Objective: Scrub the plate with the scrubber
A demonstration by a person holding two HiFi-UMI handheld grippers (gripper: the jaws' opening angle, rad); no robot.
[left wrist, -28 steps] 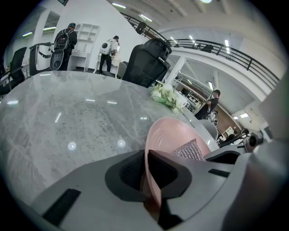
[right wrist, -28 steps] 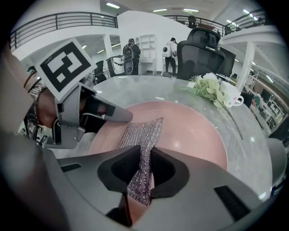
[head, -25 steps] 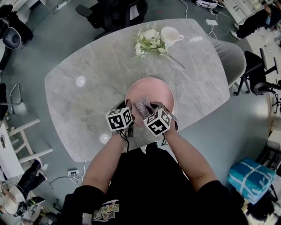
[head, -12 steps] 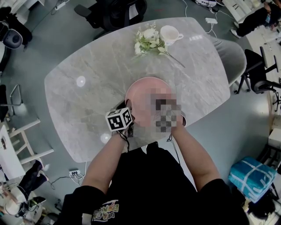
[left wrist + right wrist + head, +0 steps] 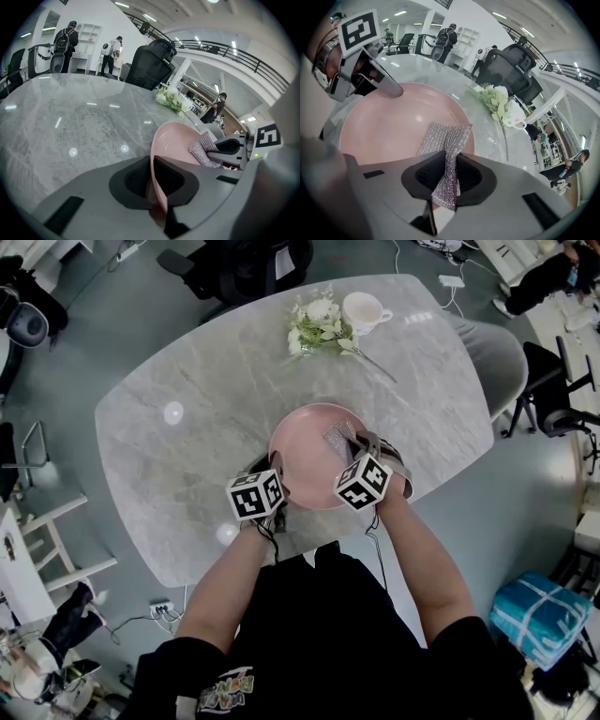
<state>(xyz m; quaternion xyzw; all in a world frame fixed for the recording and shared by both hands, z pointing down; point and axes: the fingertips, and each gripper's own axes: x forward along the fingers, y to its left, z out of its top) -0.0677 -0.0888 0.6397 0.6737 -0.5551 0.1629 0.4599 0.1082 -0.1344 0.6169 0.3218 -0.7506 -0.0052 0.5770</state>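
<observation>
A pink plate (image 5: 309, 451) lies on the grey marble table (image 5: 187, 427) in front of me. My left gripper (image 5: 277, 489) is shut on the plate's near-left rim; the left gripper view shows that rim (image 5: 157, 183) pinched edge-on between the jaws. My right gripper (image 5: 345, 448) is shut on a silver mesh scrubber (image 5: 335, 438), which rests on the right half of the plate. In the right gripper view the scrubber (image 5: 446, 152) fans out onto the plate (image 5: 389, 126), and the left gripper (image 5: 396, 91) holds the far rim.
At the table's far side lie a bunch of white flowers (image 5: 319, 329) and a white cup (image 5: 362, 311). A grey chair (image 5: 492, 357) stands at the right, a black office chair (image 5: 253, 263) beyond the table. People stand in the background.
My right gripper has slid the scrubber from the plate's left-centre to its right side. The left gripper and the plate have stayed put.
</observation>
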